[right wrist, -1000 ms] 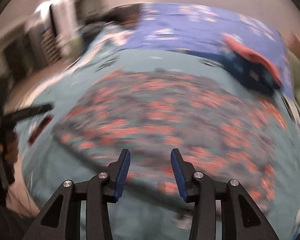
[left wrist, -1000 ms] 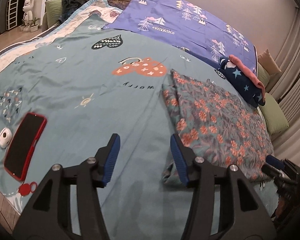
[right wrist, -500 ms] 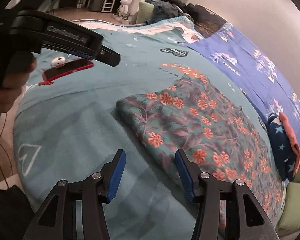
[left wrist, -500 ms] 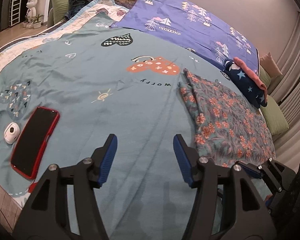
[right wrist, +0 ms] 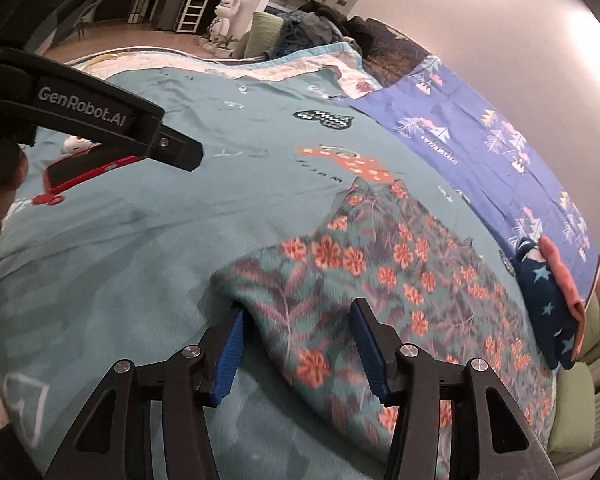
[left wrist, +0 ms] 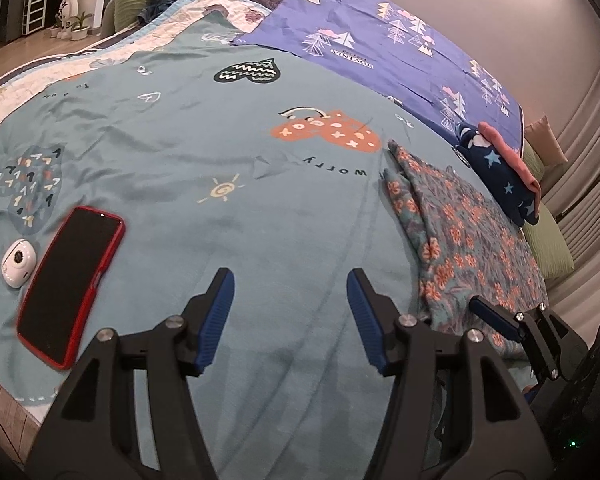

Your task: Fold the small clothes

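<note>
A teal garment with orange flowers lies flat on the teal bedspread; it also shows at the right of the left wrist view. My right gripper is open with its jaws on either side of the garment's near left corner, low over the bed. My left gripper is open and empty above bare bedspread, left of the garment. The right gripper's blue fingertip shows at the garment's near edge in the left wrist view.
A red-cased phone and a small white device lie at the bed's left edge. A folded navy star garment with a pink one on top sits at the far right. A purple sheet covers the back.
My right gripper has moved forward and down so that its open jaws now straddle the floral garment's corner. My left gripper has shifted slightly left, away from the garment.
</note>
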Action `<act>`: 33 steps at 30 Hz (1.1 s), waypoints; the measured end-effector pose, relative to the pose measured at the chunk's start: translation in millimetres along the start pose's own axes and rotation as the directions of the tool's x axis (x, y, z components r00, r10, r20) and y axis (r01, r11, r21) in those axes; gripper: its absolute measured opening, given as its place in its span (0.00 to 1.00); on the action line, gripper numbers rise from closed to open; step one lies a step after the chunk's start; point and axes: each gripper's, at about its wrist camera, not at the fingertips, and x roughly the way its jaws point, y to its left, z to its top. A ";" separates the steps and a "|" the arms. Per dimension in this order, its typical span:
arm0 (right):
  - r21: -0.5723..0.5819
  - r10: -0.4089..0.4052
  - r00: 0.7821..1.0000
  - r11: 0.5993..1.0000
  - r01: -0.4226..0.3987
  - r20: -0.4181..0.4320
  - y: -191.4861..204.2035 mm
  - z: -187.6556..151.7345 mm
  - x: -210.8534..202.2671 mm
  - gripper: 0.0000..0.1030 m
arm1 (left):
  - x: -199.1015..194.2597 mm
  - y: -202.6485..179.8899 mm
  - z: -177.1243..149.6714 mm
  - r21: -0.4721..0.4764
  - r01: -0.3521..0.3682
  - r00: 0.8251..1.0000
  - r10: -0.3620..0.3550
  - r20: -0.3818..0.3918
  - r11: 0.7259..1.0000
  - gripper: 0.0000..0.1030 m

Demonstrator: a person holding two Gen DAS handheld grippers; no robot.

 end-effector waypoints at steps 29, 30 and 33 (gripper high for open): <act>0.400 0.194 0.964 0.881 -0.254 0.185 -86.3 -0.1 -47.8 0.04 | 142.3 -103.9 102.1 -0.135 0.401 0.856 -0.423 -0.298 0.906 0.09; 0.409 0.196 0.961 0.875 -0.261 0.194 -89.0 -1.1 -49.2 0.04 | 138.8 -108.0 104.3 -0.124 0.401 0.859 -0.419 -0.292 0.908 0.09; 0.432 0.209 0.953 0.855 -0.286 0.217 -96.3 -4.3 -54.6 0.04 | 131.1 -119.7 111.8 -0.100 0.398 0.866 -0.409 -0.287 0.912 0.08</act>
